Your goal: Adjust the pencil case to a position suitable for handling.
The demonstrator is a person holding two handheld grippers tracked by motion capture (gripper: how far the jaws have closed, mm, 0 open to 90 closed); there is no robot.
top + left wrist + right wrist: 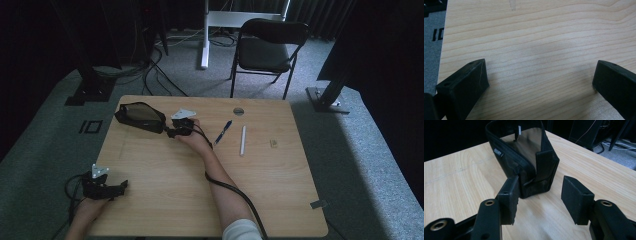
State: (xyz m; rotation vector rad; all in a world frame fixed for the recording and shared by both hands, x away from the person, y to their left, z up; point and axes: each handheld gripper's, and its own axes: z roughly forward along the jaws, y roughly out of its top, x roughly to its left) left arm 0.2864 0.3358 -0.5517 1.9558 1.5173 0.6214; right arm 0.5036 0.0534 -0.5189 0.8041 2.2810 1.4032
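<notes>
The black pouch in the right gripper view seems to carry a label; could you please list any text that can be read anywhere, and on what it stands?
Black pouch: a small pale print on its side by the zipper, too blurred to read.
White tag inside the pouch: nothing legible.
Blue pen, white pen: no readable marking.

The surface (165,200) is pale wood with fine brownish grain lines running across it, seen most clearly in the left gripper view. At the upper left of the high view lies a black pouch (140,117); in the right gripper view its open inside is a dull grey-brown, with a small light label on its black rim. The right claw (540,195) and the left claw (539,85) are matt black. Right of centre in the high view lie a blue pen (223,132) and a white pen (243,140). The floor (370,150) is grey-green carpet, and the chair (265,47) at the top is black.
</notes>
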